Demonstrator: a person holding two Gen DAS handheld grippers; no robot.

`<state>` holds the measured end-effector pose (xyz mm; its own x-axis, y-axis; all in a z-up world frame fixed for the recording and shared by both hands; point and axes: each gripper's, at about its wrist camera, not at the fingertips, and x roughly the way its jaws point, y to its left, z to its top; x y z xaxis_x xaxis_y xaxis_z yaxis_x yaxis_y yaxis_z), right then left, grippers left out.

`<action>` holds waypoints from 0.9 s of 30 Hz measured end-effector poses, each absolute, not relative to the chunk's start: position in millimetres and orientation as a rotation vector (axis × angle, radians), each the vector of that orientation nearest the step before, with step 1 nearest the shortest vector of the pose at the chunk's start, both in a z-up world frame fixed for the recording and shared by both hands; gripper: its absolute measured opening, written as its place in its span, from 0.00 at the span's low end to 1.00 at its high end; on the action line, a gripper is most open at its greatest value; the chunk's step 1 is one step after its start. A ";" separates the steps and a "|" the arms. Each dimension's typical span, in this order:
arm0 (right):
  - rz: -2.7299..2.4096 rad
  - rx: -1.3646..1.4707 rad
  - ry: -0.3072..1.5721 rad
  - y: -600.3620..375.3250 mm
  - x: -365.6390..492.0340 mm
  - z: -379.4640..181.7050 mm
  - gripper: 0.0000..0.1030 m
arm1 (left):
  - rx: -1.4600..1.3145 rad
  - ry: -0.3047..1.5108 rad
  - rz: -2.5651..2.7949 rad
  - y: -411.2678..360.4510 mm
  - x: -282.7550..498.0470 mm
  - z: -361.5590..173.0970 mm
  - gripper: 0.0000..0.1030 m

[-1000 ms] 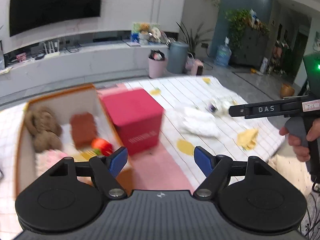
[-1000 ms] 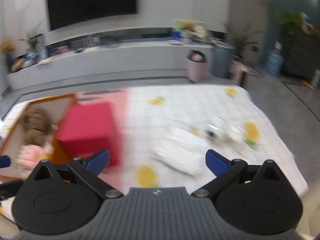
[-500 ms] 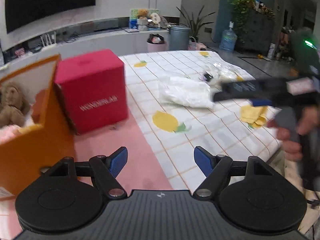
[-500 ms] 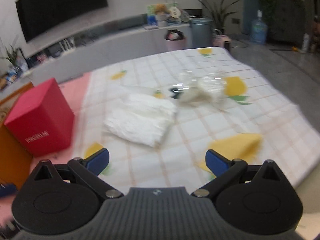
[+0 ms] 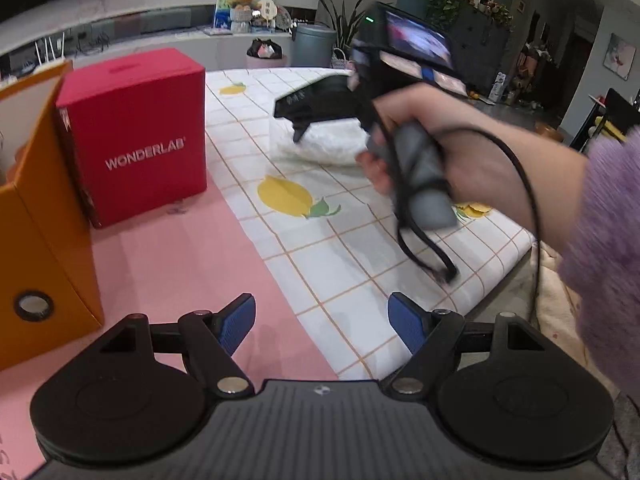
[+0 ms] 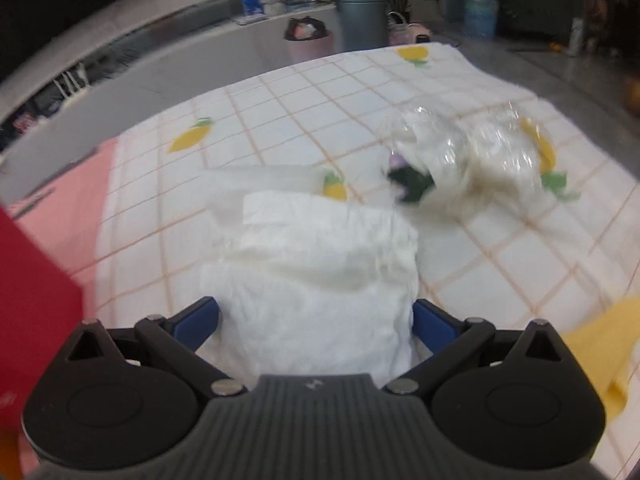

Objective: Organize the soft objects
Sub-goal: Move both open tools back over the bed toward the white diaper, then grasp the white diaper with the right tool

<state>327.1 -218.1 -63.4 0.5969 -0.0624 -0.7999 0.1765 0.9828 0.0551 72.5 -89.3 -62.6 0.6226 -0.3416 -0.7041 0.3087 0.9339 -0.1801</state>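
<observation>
Item, white padded bundle (image 6: 320, 280): soft, plastic-wrapped, lying flat on the lemon-print cloth (image 6: 360, 92); fills the centre of the right wrist view, near edge down at 6 o'clock, tucked between the blue pads.

Item, right gripper (image 6: 316, 322): spread wide, one blue pad (image 6: 198, 322) flanking each side of the bundle; not yet pinching. Placed astride, judged as set-up for a squeeze across the narrow width.

Item, left gripper (image 5: 322, 322): spread, empty, hovering low over the seam between pink mat (image 5: 180, 264) and cloth. Judged parked clear of the working hand.

Item, crumpled clear bag (image 6: 460, 160): at 1 o'clock from the bundle, near but apart; dark contents unclear.

Item, yellow cloth (image 6: 596, 348): at 4 o'clock, frame edge.

Item, red box (image 5: 134, 132): at 10 o'clock in the left view, just beside the orange bin (image 5: 40, 208); bin judged the likely destination for soft goods, interior hidden from here.
</observation>
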 end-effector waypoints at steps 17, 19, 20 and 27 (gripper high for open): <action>-0.002 0.137 1.009 -240.6 296.3 -49.8 0.23 | -0.073 0.815 -0.366 -82.8 71.7 -54.7 0.86; 0.022 0.162 1.044 -249.6 283.0 -44.9 0.22 | -0.070 0.803 -0.362 -82.4 70.1 -49.7 0.86; 0.031 0.158 1.057 -252.6 275.5 -42.4 0.22 | -0.069 0.797 -0.361 -82.2 69.2 -47.7 0.86; 0.185 0.139 1.145 -258.9 219.6 -35.8 0.28 | -0.043 0.787 -0.345 -80.2 69.7 -42.4 0.86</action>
<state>219.6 -258.9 -35.8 0.4004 0.2166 -0.8904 -0.0749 0.9761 0.2038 69.7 -80.2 -42.4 0.6528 -0.3198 -0.6867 0.2878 0.9432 -0.1656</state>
